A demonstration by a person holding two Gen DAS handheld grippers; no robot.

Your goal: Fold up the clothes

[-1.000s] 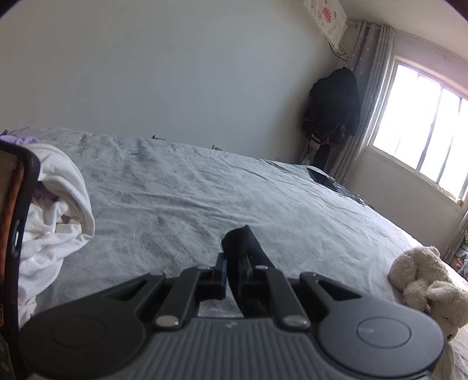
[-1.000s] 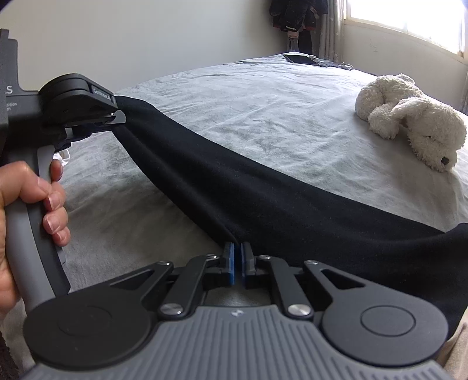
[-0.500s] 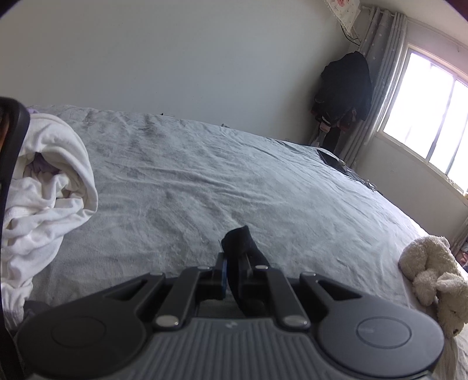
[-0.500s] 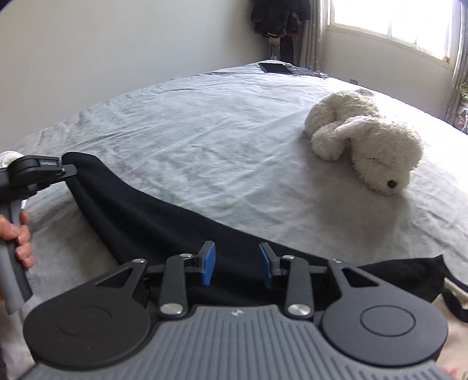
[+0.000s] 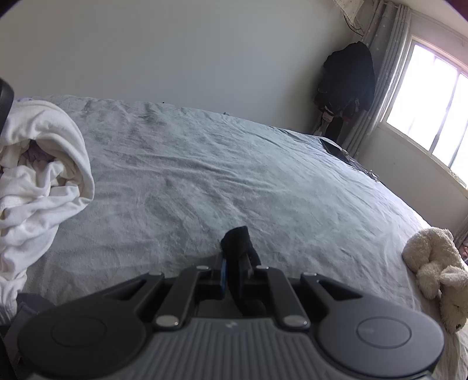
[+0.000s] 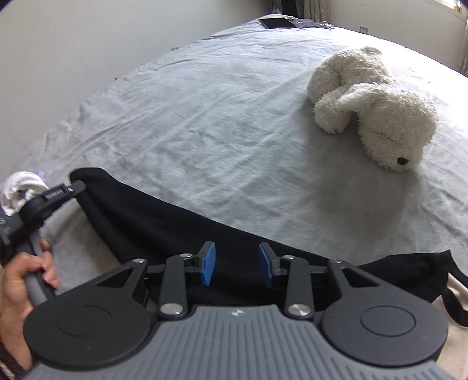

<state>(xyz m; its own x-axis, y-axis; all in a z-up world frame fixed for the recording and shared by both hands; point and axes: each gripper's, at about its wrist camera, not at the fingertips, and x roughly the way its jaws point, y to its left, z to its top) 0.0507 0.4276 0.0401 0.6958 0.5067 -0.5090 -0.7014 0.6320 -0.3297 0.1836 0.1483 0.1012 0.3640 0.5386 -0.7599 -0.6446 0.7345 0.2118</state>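
A black garment (image 6: 152, 222) lies stretched across the near edge of the grey bed (image 6: 204, 122). My left gripper (image 5: 232, 270) is shut on one corner of the black garment (image 5: 238, 242), which pokes up between its fingers. In the right wrist view the left gripper (image 6: 74, 187) holds that corner at the far left. My right gripper (image 6: 237, 264) is open with blue pads, just above the garment's middle, holding nothing.
A white plush dog (image 6: 377, 105) lies on the bed to the right; it also shows in the left wrist view (image 5: 435, 271). A heap of white clothes (image 5: 38, 181) sits at the left. A dark flat object (image 6: 278, 22) lies at the bed's far end. Dark clothes (image 5: 348, 79) hang by the window.
My right gripper was shut on the black garment's edge, then opened and let it go. The garment has dropped onto the bed. My left gripper keeps its hold and has shifted slightly.
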